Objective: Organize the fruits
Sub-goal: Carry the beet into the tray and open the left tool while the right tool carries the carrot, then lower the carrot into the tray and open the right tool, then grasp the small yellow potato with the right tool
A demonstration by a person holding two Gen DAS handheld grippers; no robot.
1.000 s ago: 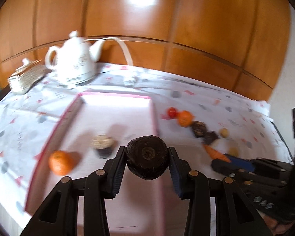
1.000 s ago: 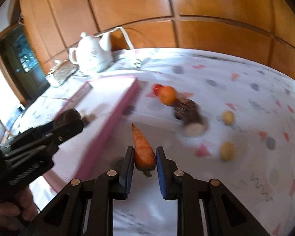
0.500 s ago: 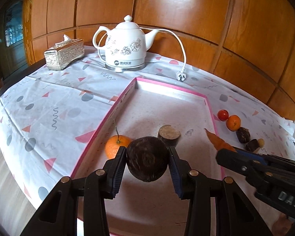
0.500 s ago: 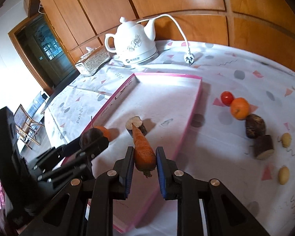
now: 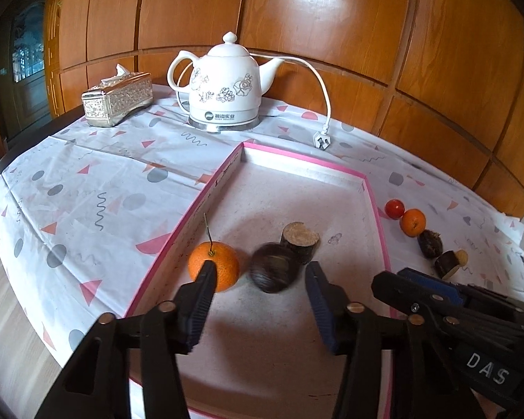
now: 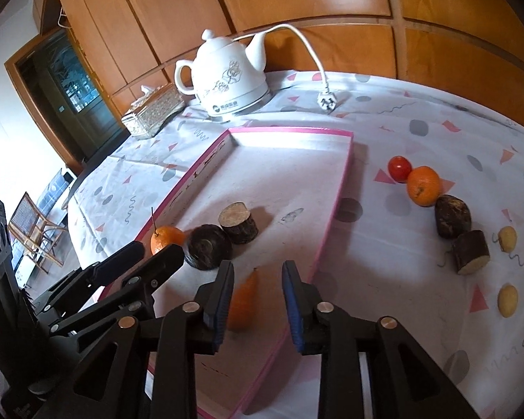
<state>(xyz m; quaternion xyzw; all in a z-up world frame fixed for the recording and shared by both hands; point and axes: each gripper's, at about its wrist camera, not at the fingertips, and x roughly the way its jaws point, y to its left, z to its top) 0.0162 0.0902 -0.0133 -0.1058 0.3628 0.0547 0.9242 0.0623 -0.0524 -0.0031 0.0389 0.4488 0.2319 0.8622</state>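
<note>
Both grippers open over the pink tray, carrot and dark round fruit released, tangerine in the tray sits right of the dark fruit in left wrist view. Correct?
Not quite. In the left wrist view the tangerine sits left of the dark round fruit, not right. The rest holds: left gripper and right gripper open over the pink tray, carrot released.

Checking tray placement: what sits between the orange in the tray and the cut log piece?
A dark round fruit lies between the orange and log piece, clearest in the left wrist view.

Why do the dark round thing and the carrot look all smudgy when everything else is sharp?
Left wrist view: the dark round thing is motion-blurred between the left claw, whose jaws have just been opening; the tangerine beside it is crisp. Right wrist view: the carrot is smeared between the right claw, likewise just opening. Both views bend the walls, fisheye style.
</note>
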